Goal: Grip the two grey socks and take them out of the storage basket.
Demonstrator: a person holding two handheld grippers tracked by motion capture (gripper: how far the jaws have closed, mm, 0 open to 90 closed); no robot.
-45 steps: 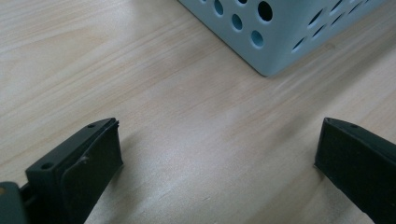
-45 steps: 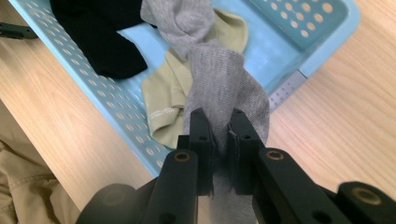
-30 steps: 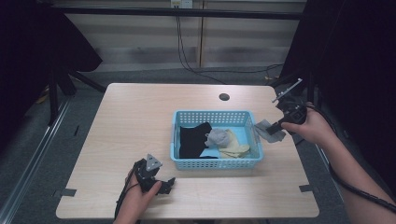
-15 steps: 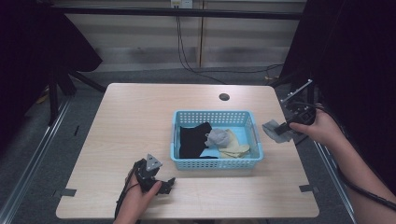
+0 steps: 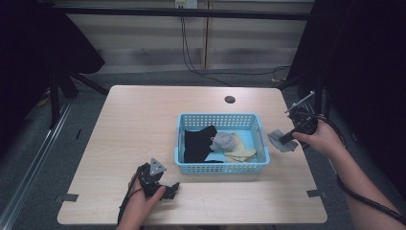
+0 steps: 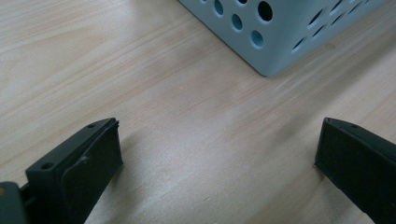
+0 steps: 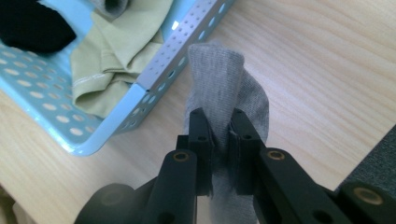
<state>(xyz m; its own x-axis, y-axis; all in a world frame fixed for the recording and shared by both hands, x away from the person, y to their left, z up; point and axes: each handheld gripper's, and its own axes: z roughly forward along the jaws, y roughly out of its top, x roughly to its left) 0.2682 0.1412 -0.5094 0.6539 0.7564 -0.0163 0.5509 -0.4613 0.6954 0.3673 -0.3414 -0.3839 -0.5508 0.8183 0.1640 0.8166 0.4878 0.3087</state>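
I can read no writing or labels on anything here. My right gripper (image 7: 219, 135) is clenched on a grey sock (image 7: 226, 88), its jaws pinching the fabric just outside the right wall of the blue basket (image 5: 262, 143), near the table's (image 5: 143, 120) right edge. The right hand (image 5: 323, 139) reaches in from that edge, forearm angled back toward the near right corner. In the basket I see a black cloth (image 5: 198, 143), a grey piece (image 5: 224, 141) and a yellowish cloth (image 5: 239, 152). My left gripper (image 5: 165, 187) rests near the front edge, jaws spread wide, released, pointing at the basket's near corner.
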